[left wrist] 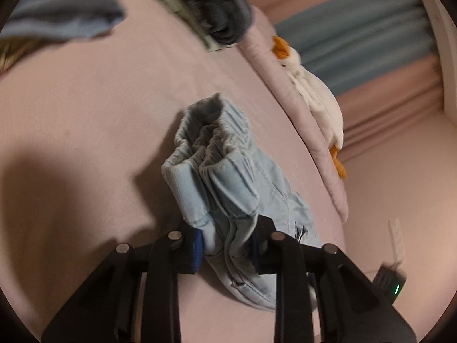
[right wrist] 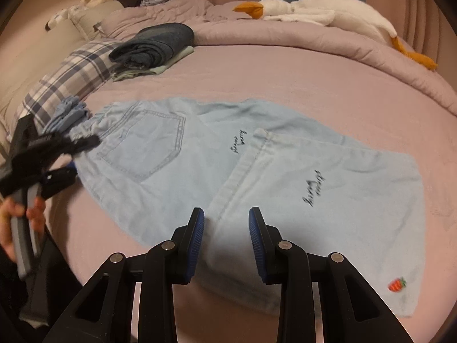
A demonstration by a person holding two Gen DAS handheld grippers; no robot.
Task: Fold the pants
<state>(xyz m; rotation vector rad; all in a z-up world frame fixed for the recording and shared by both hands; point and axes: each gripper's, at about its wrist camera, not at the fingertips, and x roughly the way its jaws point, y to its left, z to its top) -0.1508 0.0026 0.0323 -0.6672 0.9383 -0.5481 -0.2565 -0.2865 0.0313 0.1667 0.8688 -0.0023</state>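
Pink sheet [right wrist: 285, 71] under pale pants [right wrist: 200, 157], quilt [right wrist: 285, 33] behind.

Soft pale denim pants [right wrist: 200, 154] on matt pink cotton sheet [right wrist: 285, 77]

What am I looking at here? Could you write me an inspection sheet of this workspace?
Surface: bed with pink sheet, rumpled quilt along far edge.
Job's things: light blue pants spread flat, one leg folded over.
Clutter: folded clothes stack, plaid pillow, plush goose.
Grippers: left gripper shut on the pants' waistband; right gripper over the pants, jaws apart, holding nothing.
Cables: nothing seen.
Surroundings: pink and blue curtains behind the bed.
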